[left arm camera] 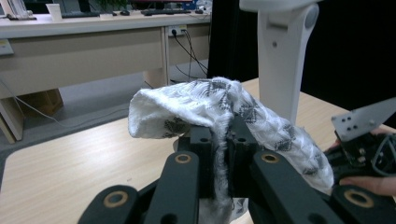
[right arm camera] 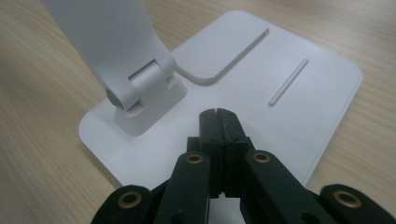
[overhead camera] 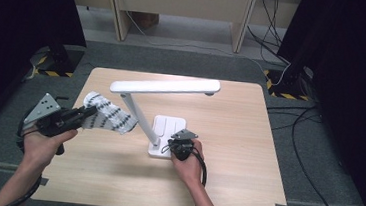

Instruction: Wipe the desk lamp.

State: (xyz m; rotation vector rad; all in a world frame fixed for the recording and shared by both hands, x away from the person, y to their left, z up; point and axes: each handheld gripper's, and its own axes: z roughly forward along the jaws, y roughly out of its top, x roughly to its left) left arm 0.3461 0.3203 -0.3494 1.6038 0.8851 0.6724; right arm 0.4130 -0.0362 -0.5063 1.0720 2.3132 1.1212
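I logged my left gripper [left arm camera: 219,140] clamped on a patterned white cloth [overhead camera: 107,116] held above the table [overhead camera: 243,188], my right gripper [right arm camera: 219,122] closed, empty, over the lamp base [right arm camera: 308,93].

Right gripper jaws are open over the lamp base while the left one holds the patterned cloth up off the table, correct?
Not quite: the right gripper is shut, jaws pressed together over the lamp base, as the right gripper view shows. The left gripper does hold the patterned cloth off the table.
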